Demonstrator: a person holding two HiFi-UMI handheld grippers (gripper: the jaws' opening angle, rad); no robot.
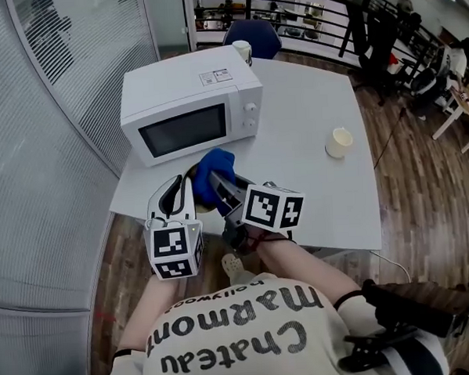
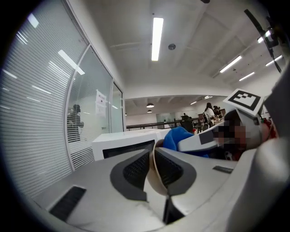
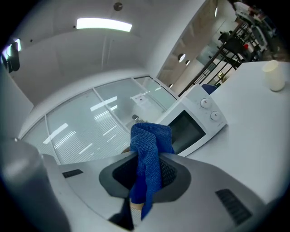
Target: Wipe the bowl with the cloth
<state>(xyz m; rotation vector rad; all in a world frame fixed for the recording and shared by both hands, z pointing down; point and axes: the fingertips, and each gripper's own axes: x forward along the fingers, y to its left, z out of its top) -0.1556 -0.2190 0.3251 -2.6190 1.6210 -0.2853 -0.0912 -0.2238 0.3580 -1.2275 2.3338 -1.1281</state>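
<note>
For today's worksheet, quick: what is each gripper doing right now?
Left gripper: closed on the bowl.
Right gripper: closed on the cloth.

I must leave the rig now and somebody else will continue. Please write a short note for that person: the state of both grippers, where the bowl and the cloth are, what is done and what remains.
Left gripper: fingers closed on the rim of the bowl, held in the air at the near edge of the table.
Right gripper: fingers closed on the blue cloth, close to the bowl and in front of the microwave.
Done: both things are picked up. Whether any wiping has happened cannot be told.
Left: wipe the bowl with the cloth, then probably set both down.
</note>
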